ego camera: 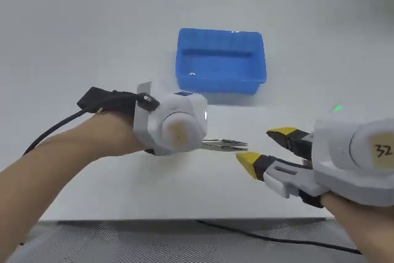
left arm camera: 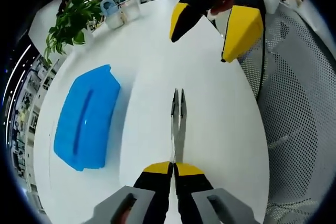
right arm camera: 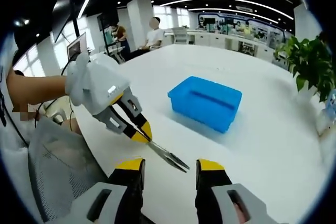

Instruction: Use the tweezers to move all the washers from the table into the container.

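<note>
My left fingers [left arm camera: 157, 168] are clenched on the tweezers [left arm camera: 178, 124] and grip them at the rear end, between the two yellow tips. The tweezers stick straight forward out of the fingers, and their two thin metal arms lie almost together at the point. They are low over the white tabletop [ego camera: 92, 41]; I cannot tell if the point touches it.

My right fingers [ego camera: 283, 132] are released, and the two yellow tips stand wide apart. They face the point of the tweezers from the other side, near it but not touching it.

The blue container [ego camera: 215, 82] is an open rectangular tub. It stands on the tabletop beyond the tweezers, well apart from both pairs of fingers. In the left gripper view it lies to the left of the tweezers. A small bright spot shows inside it near one wall; I cannot tell what it is.

A black cable [ego camera: 52, 130] runs from my left hand toward the near edge of the tabletop. A green plant [right arm camera: 310, 61] stands at the far side of the tabletop.
</note>
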A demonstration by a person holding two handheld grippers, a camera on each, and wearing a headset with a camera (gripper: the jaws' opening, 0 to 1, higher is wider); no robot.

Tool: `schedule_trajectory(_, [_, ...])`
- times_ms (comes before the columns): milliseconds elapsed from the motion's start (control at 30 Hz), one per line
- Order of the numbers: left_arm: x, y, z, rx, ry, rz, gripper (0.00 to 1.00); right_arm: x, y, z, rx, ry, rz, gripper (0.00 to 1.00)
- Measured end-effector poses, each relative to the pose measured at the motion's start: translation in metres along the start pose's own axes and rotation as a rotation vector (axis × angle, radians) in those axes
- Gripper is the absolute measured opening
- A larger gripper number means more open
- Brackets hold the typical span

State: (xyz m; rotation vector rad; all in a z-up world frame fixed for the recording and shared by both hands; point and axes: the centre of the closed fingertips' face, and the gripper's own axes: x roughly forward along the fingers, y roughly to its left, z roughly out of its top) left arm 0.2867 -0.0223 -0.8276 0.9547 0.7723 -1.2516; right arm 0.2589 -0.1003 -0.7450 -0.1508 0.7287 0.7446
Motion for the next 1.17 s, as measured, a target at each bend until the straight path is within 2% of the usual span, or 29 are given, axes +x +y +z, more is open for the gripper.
schedule_trajectory(67, [-0.001,0.004,-0.001,-0.040,0.000,0.036,0.04,-0.004,0.006,0.006,-0.016,-0.031,0.012,0.37])
schedule_trajectory(100, [-0.004,0.007,-0.002,-0.083,-0.004,0.056,0.09,-0.006,0.008,0.008,-0.032,-0.036,0.012,0.38])
schedule_trajectory(133, [-0.004,0.008,-0.003,-0.099,-0.006,0.064,0.15,-0.011,0.008,0.013,-0.072,-0.046,-0.004,0.39])
schedule_trajectory(200, [-0.007,0.009,-0.003,-0.202,-0.035,0.080,0.26,-0.020,0.006,0.026,-0.143,-0.090,-0.053,0.37])
schedule_trajectory(233, [-0.012,0.012,-0.001,-0.283,-0.070,0.104,0.28,-0.026,0.007,0.033,-0.150,-0.119,-0.063,0.35])
schedule_trajectory(267, [-0.015,0.015,0.000,-0.329,-0.100,0.129,0.31,-0.029,0.010,0.036,-0.133,-0.125,-0.052,0.36])
schedule_trajectory(333, [-0.031,0.018,0.005,-0.507,-0.199,0.170,0.35,-0.035,0.012,0.044,-0.111,-0.155,-0.036,0.40])
schedule_trajectory(367, [-0.038,0.021,0.006,-0.597,-0.244,0.196,0.42,-0.038,0.011,0.047,-0.107,-0.166,-0.036,0.43])
schedule_trajectory(400, [-0.050,0.021,0.008,-0.714,-0.308,0.204,0.50,-0.040,0.009,0.048,-0.104,-0.173,-0.040,0.44])
schedule_trajectory(433, [-0.059,0.022,0.007,-0.796,-0.337,0.224,0.58,-0.041,0.007,0.049,-0.095,-0.183,-0.045,0.46])
schedule_trajectory(467, [-0.071,0.019,0.003,-0.874,-0.347,0.245,0.66,-0.044,0.003,0.050,-0.065,-0.194,-0.049,0.48])
schedule_trajectory(500, [-0.079,0.018,0.000,-0.907,-0.359,0.266,0.70,-0.044,0.001,0.050,-0.036,-0.201,-0.043,0.49])
schedule_trajectory(533, [-0.088,0.021,-0.003,-0.929,-0.374,0.315,0.75,-0.045,-0.004,0.048,0.012,-0.202,-0.044,0.50])
schedule_trajectory(567, [-0.103,0.021,-0.007,-0.961,-0.400,0.361,0.80,-0.046,-0.008,0.050,0.032,-0.224,-0.051,0.51])
schedule_trajectory(600, [-0.111,0.020,-0.007,-0.982,-0.421,0.377,0.81,-0.048,-0.012,0.050,0.064,-0.236,-0.051,0.53])
schedule_trajectory(667, [-0.132,0.021,-0.014,-1.031,-0.453,0.453,0.86,-0.048,-0.017,0.049,0.099,-0.232,-0.051,0.57])
schedule_trajectory(800, [-0.167,0.021,-0.030,-1.118,-0.495,0.587,0.99,-0.047,-0.021,0.050,0.077,-0.209,-0.074,0.72])
schedule_trajectory(833, [-0.178,0.021,-0.035,-1.135,-0.513,0.625,0.99,-0.049,-0.025,0.051,0.051,-0.212,-0.106,0.73])
schedule_trajectory(900, [-0.193,0.022,-0.041,-1.172,-0.540,0.695,0.99,-0.049,-0.025,0.055,0.051,-0.227,-0.111,0.74])
schedule_trajectory(1000, [-0.203,0.016,-0.038,-1.207,-0.588,0.693,0.99,-0.048,-0.024,0.059,0.080,-0.248,-0.102,0.82])
schedule_trajectory(1067, [-0.209,0.014,-0.039,-1.216,-0.605,0.728,0.99,-0.046,-0.022,0.059,0.088,-0.246,-0.095,0.82])
schedule_trajectory(1167, [-0.207,0.010,-0.040,-1.215,-0.585,0.733,0.99,-0.046,-0.022,0.060,0.080,-0.247,-0.098,0.84])
